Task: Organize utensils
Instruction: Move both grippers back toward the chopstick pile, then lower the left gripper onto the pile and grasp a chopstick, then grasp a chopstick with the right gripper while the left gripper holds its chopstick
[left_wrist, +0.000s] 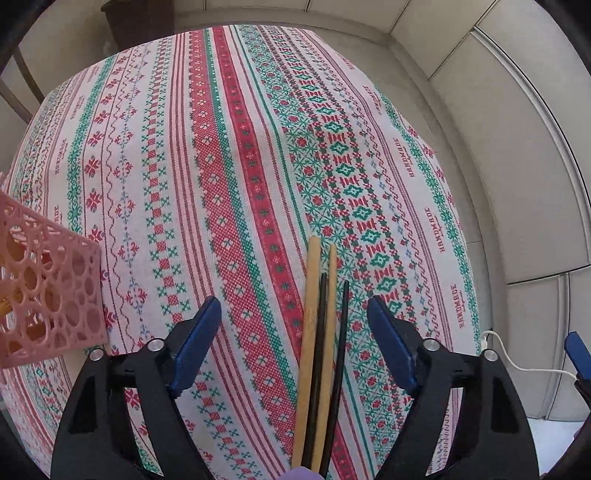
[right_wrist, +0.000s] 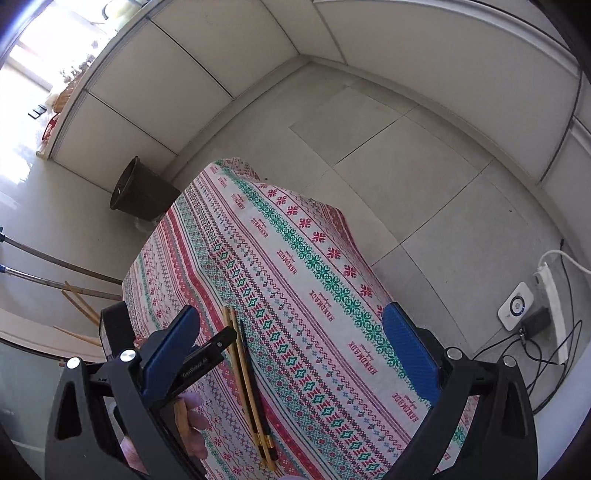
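Left gripper (left_wrist: 293, 317) spread wide, empty, above chopsticks (left_wrist: 321, 350) lying bundled on patterned tablecloth (left_wrist: 221, 166). Right gripper (right_wrist: 291, 339) also wide apart, nothing held, higher up. Pink perforated basket (left_wrist: 48, 288) at left, well apart from chopsticks.

Tan and black chopsticks (left_wrist: 320, 332); red-green patterned tablecloth (left_wrist: 221, 166); pink basket (left_wrist: 48, 295).

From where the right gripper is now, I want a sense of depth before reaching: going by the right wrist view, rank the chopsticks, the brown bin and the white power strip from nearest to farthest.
1. Chopsticks: on the tablecloth between the open fingers of the right gripper, toward its left finger.
2. White power strip: on the floor, far right.
3. Brown bin: on the floor beyond the table's far left corner.
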